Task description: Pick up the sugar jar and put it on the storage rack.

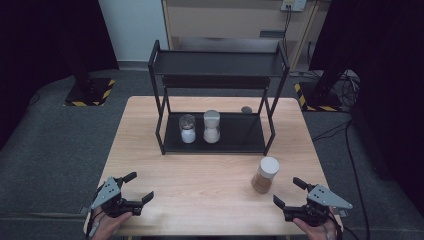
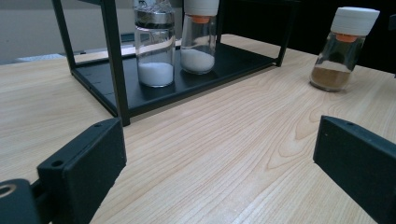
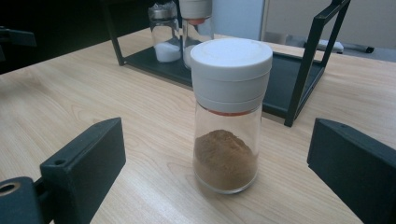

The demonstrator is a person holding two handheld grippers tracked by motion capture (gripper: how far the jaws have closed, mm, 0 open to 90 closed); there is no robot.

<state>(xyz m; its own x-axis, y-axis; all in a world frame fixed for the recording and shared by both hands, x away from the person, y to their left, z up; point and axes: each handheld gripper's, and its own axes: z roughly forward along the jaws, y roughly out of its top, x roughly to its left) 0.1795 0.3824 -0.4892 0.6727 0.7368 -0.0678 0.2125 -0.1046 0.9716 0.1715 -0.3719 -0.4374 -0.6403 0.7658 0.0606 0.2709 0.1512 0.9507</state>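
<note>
While it stands upright on the bare wooden table (image 1: 200, 175), the spice jar of brown powder (image 1: 265, 175) sits toward the right front of the tabletop, just outside the right front leg of the black two-tier rack (image 1: 218, 64). Its white cap tops a clear glass body, and an orange ring shows under the cap in the right gripper view, where the jar (image 3: 230, 116) rises between that gripper's two black jaws without touching either. The right gripper (image 1: 289, 193) rests near the table's front edge, just beside and in front of the jar, its jaws spread wide apart with nothing between them but the jar ahead. The left gripper (image 1: 136, 186) lies at the front left corner, well apart from the jar, its jaws likewise spread and holding nothing. On the rack's lower shelf stand two more jars of white grains side by side: a metal-capped shaker (image 1: 187, 128) on the left and a white-capped jar (image 1: 211, 126) just beside it. A small dark round object (image 1: 246, 109) lies on the table behind the rack.
</note>
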